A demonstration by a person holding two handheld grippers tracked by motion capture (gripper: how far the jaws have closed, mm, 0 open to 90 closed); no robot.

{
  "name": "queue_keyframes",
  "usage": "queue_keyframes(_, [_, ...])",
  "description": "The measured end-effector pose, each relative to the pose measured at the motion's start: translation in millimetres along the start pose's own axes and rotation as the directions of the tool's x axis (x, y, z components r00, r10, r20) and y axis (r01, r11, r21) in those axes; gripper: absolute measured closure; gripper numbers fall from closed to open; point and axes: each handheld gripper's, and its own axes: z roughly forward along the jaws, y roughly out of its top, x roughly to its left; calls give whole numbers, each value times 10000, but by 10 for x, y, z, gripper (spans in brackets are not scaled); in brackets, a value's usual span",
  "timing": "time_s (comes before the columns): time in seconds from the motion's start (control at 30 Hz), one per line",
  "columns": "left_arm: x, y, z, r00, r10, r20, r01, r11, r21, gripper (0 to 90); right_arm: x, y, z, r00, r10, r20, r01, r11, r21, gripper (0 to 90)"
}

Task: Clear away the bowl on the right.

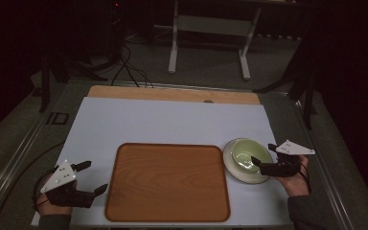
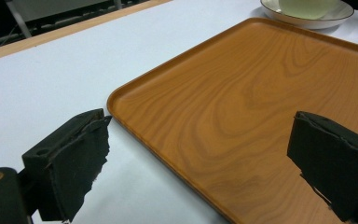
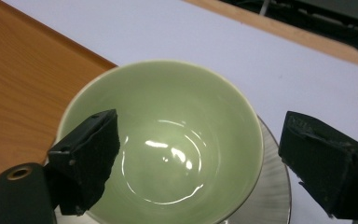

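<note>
Both grippers spread, nothing held; bowl sits on saucer by the desk's right edge.

Left gripper (image 1: 90, 178) hovers at the desk's (image 1: 172, 120) near-left corner, fingers (image 2: 72, 163) wide apart, pointing at the left rim of the wooden tray (image 1: 167, 182). Tray lies empty at the near edge, centre. Just right of it, apart from its rim, a green bowl (image 1: 249, 154) stands upright on a white saucer (image 1: 235, 172). Right gripper (image 1: 263, 158) is at the bowl, fingers (image 3: 86, 156) spread, one over the bowl's inside, the other outside its rim; contact unclear.
</note>
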Motion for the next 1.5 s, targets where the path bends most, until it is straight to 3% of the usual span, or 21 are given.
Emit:
queue_keyframes(0.27, [0, 0, 0, 10000, 2, 5, -2, 10000, -14, 51, -84, -72, 103, 9973, 724, 86, -727, 9962, 484, 222])
queue_keyframes(0.53, [1, 2, 3, 10000, -10, -17, 10, 10000, -24, 51, -109, -109, 161, 9960, 897, 45, -898, 9912, 974, 405])
queue_keyframes(0.63, [1, 1, 5, 10000, 7, -17, -7, 10000, -7, 51, -121, -137, 194, 9955, 939, -135, -914, 9874, 1290, 525])
queue_keyframes(0.73, [1, 1, 1, 10000, -11, -15, 11, 10000, -36, 51, -159, -152, 209, 9873, 1455, -642, -1362, 9819, 1313, 621])
queue_keyframes(0.97, [-1, 3, 1, 10000, 9, -60, -8, 10000, 10, 51, -152, -134, 309, 9806, 1754, -872, -1551, 9672, 2014, 665])
queue_keyframes(1.3, [-2, 3, 2, 9999, 18, -99, -18, 10000, 28, 54, -189, -77, 339, 9726, 2152, -877, -1872, 9492, 2529, 783])
queue_keyframes(1.5, [0, 2, 3, 9999, 12, -101, -12, 10000, 20, 54, -193, -43, 357, 9725, 2200, -764, -1914, 9420, 2758, 818])
